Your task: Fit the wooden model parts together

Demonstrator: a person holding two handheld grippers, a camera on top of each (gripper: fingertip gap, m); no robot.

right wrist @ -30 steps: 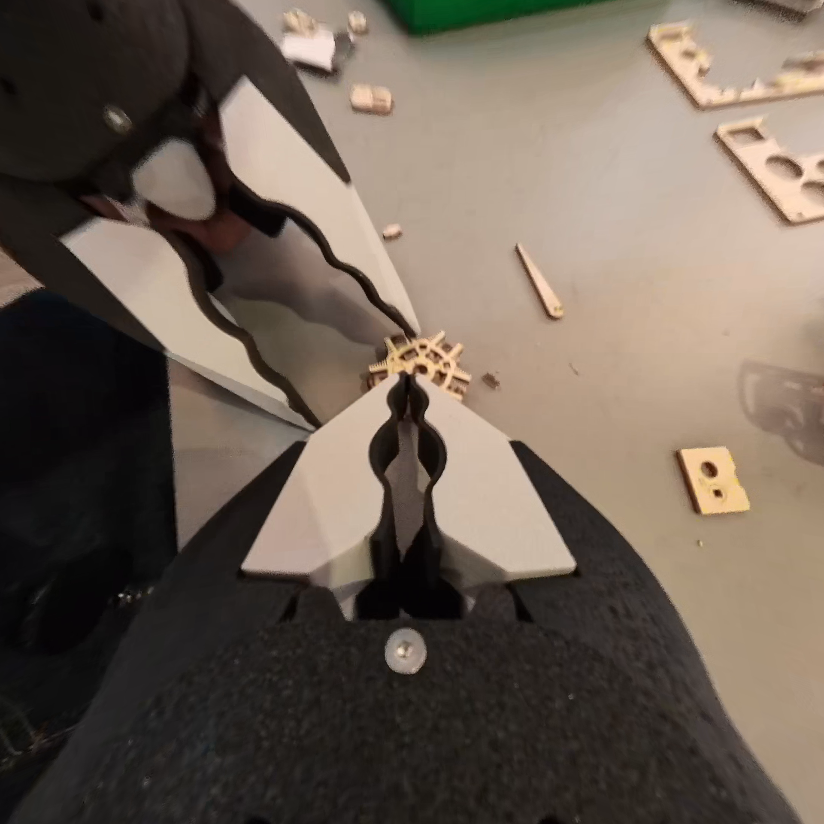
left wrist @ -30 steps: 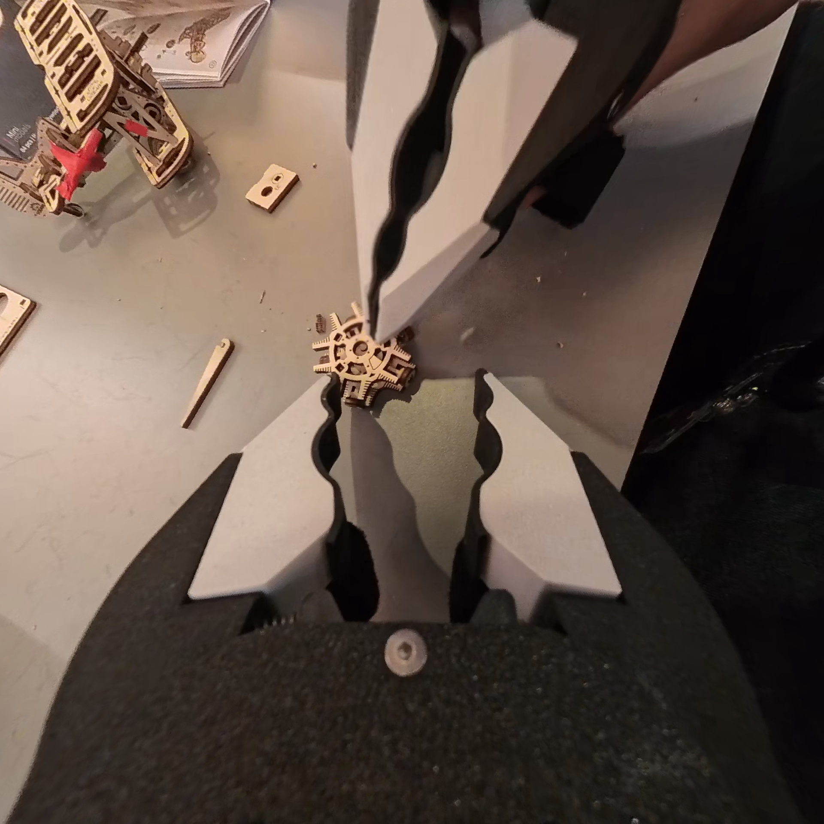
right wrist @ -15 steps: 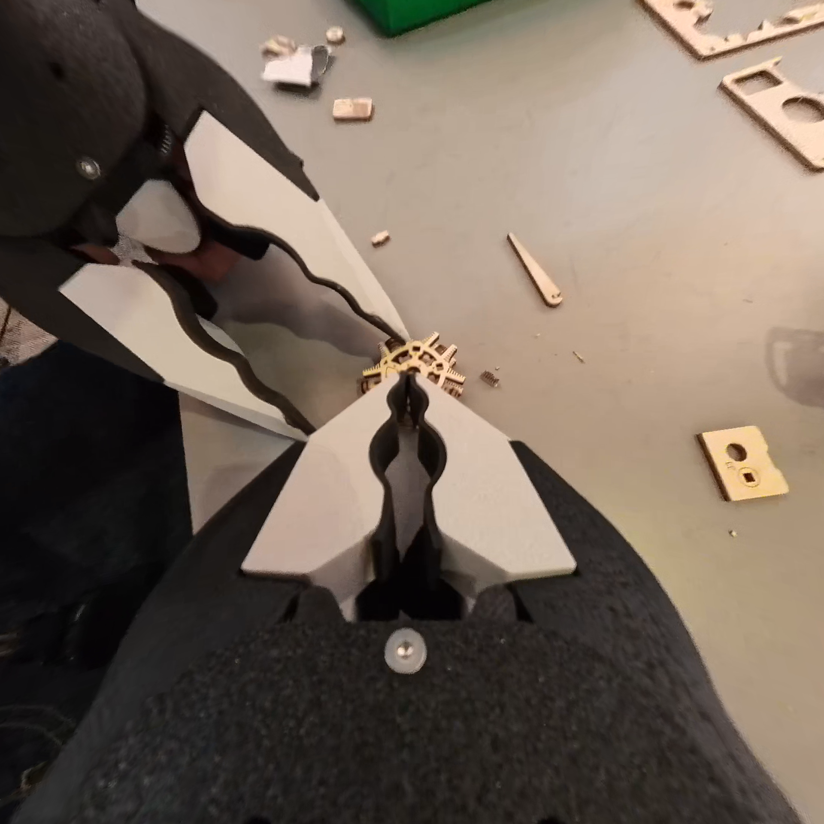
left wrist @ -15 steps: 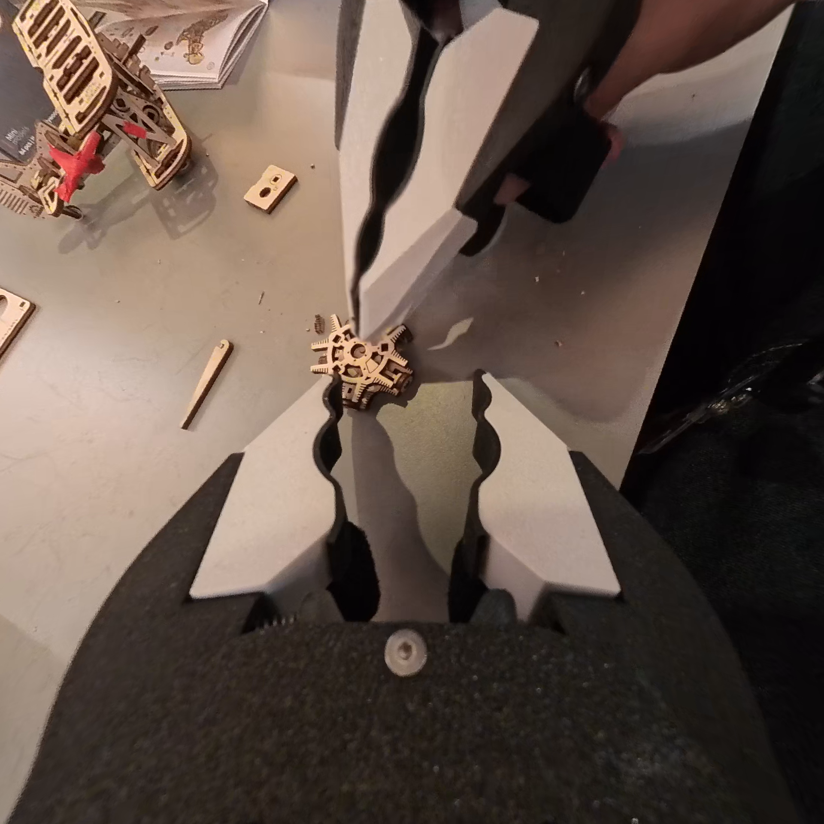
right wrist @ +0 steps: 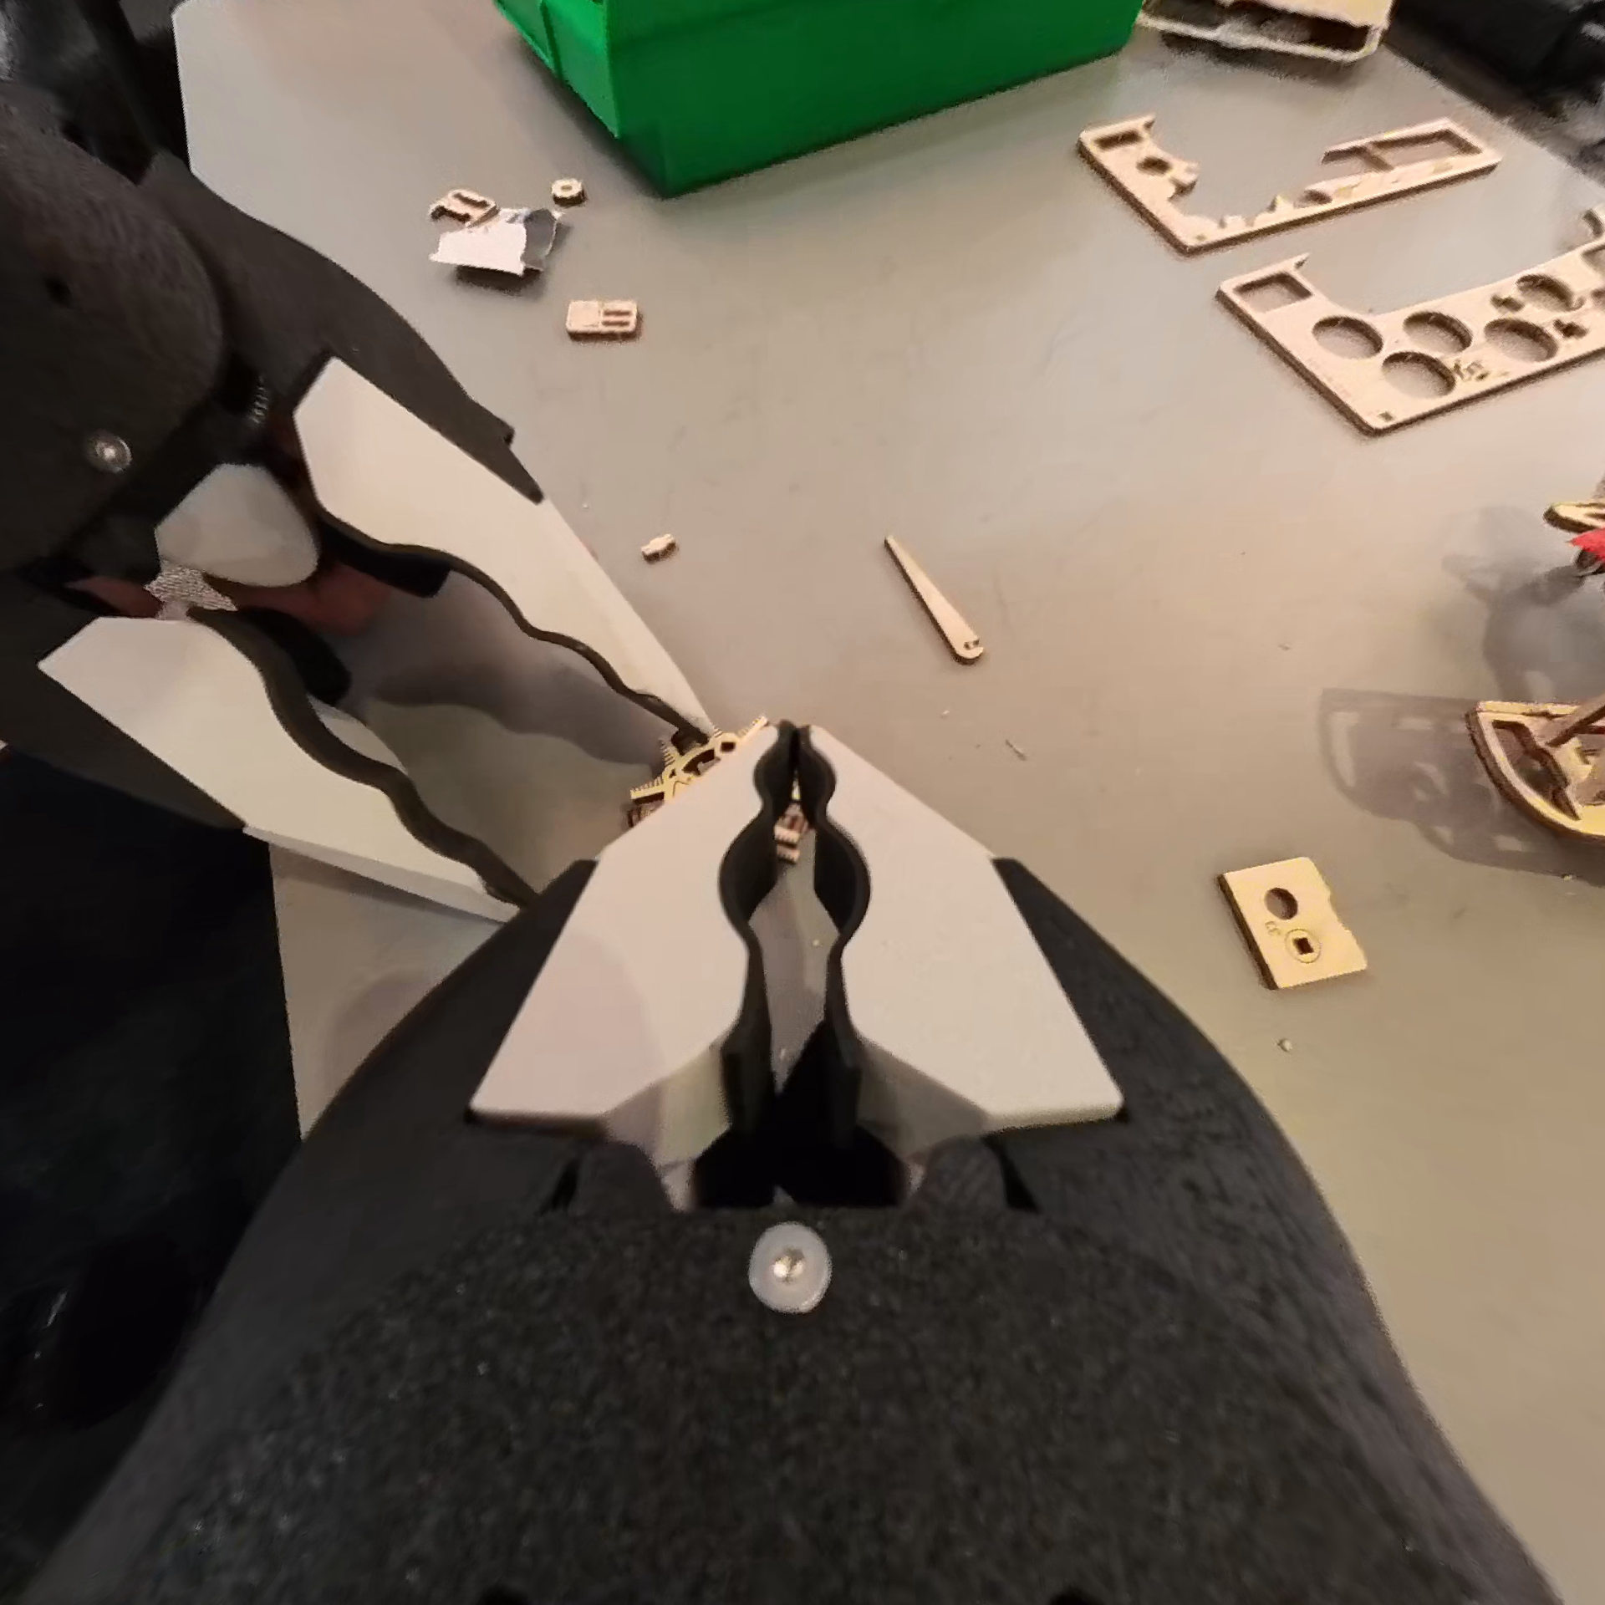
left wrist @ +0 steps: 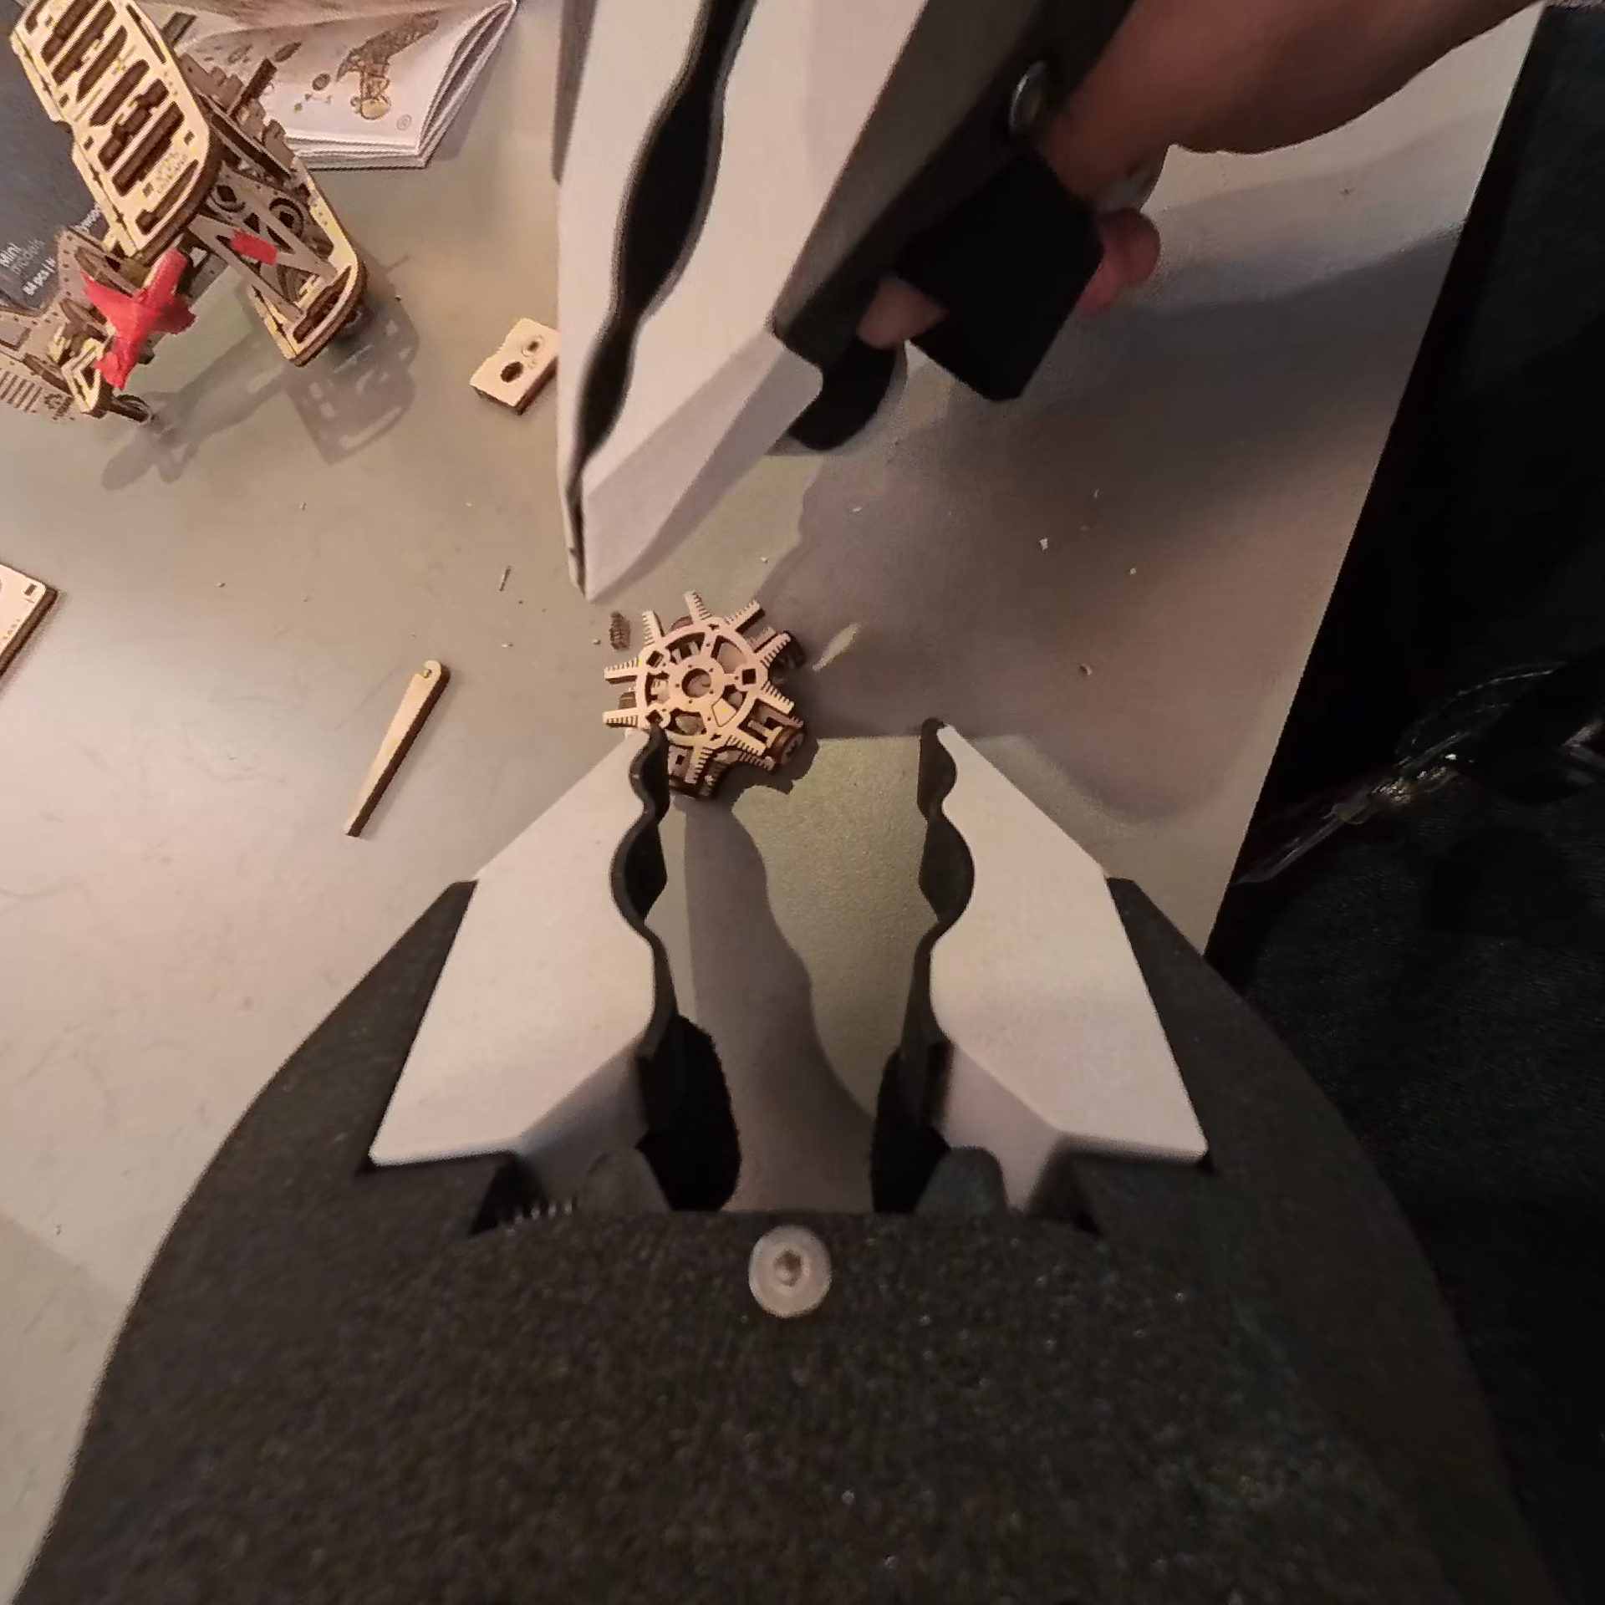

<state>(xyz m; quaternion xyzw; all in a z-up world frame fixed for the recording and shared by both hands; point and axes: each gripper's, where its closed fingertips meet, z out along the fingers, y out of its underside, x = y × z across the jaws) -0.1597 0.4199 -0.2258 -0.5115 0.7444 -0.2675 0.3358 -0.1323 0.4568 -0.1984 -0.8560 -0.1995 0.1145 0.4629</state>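
Observation:
A small star-shaped wooden gear assembly lies flat on the grey table. My left gripper is open, and its left fingertip touches the assembly's near edge. My right gripper is shut and hangs tilted just above the assembly's far side, apart from it. In the right wrist view the right gripper hides most of the assembly. A bit of wood shows through the gap behind its tips. The open left gripper comes in from the left.
A wooden plane model with a red propeller and a booklet stand far left. A pointed wooden stick and a small wooden plate lie loose. A green bin and punched-out wooden sheets lie beyond. The table edge is close. The small wooden plate is about 12 cm from my right fingertips. Look for it in the right wrist view too.
My right gripper, still shut, has lifted its tips off the assembly and drawn back upward. My left gripper stays open against the assembly, which has hardly moved.

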